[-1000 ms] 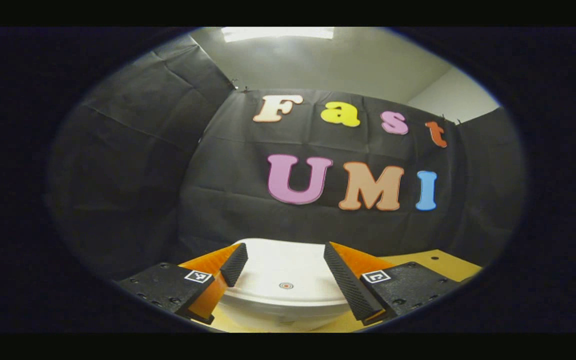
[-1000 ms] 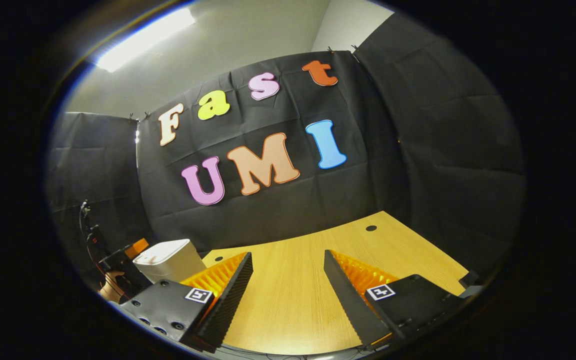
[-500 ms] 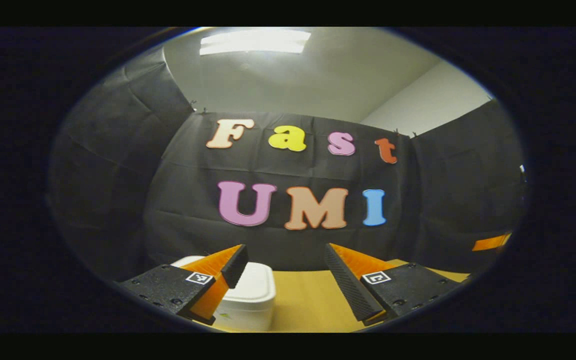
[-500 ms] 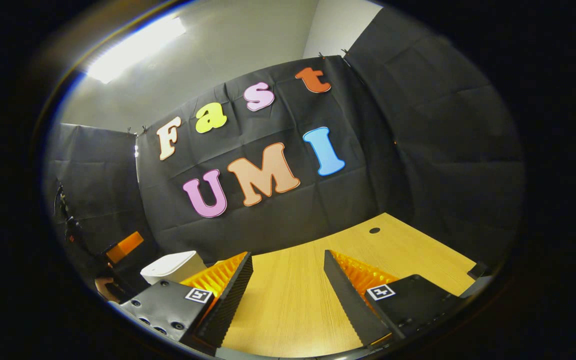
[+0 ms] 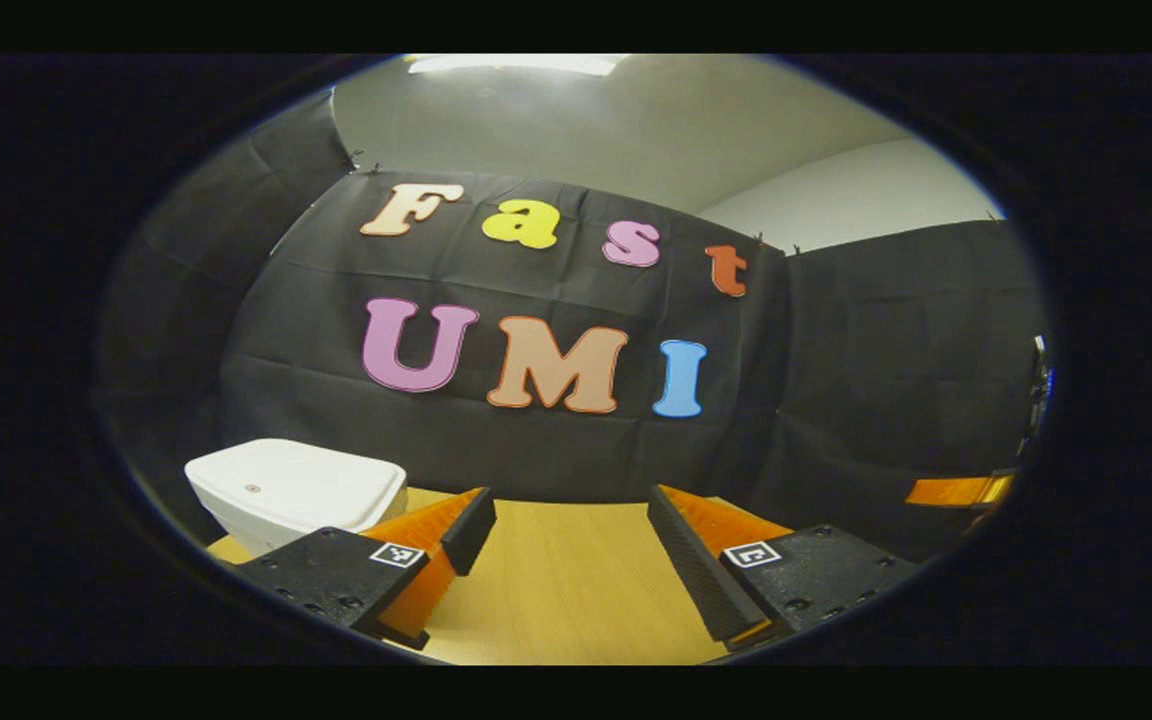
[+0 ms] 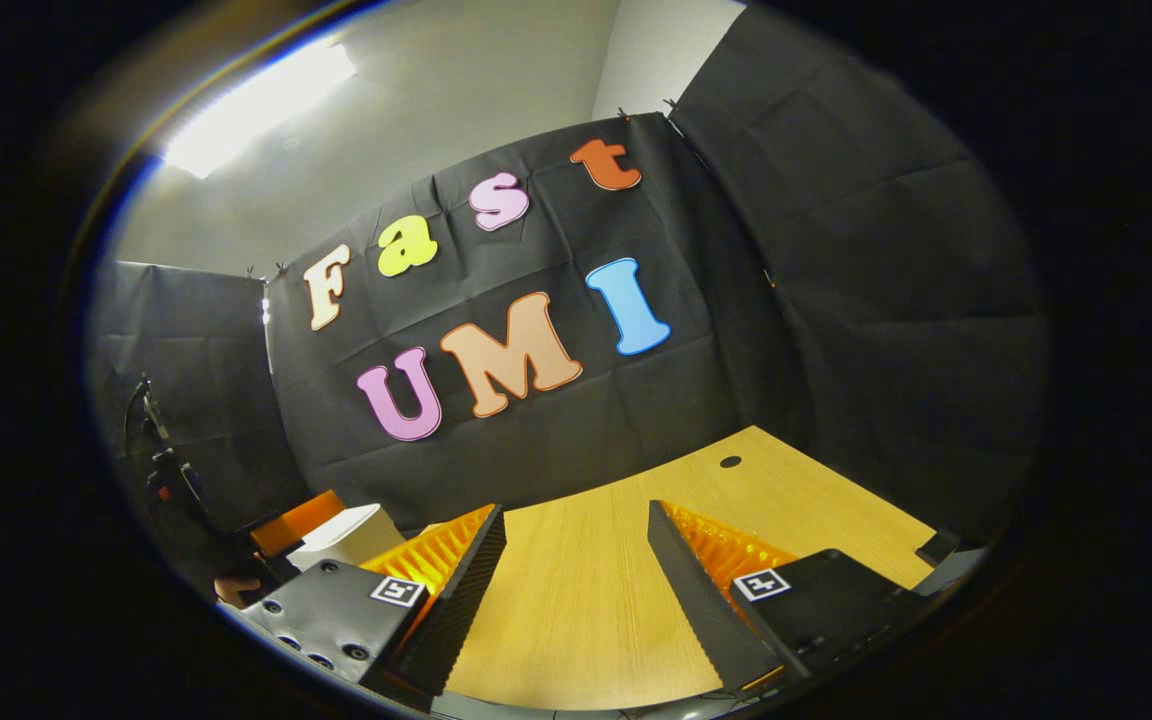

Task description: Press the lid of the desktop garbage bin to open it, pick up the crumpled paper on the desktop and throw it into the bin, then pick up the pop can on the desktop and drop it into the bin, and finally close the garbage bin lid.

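The white desktop bin (image 5: 296,488) stands on the wooden table (image 5: 556,600) at the left of the left gripper view, its lid down and flat. My left gripper (image 5: 570,500) is open and holds nothing; it hangs to the right of the bin, apart from it. In the right gripper view the bin (image 6: 348,532) sits far left, partly behind one of my fingers (image 6: 456,585). My right gripper (image 6: 575,512) is open over bare table (image 6: 586,620), with nothing between its fingers.
The left gripper (image 6: 294,520) and the hand (image 6: 234,590) holding it show beside the bin in the right gripper view. A cable hole (image 6: 731,462) lies near the table's far edge. Black cloth walls close in the back and sides.
The left gripper has drawn back and swung right: the bin slid from between its fingers to the far left of its view. The right gripper barely shifted.
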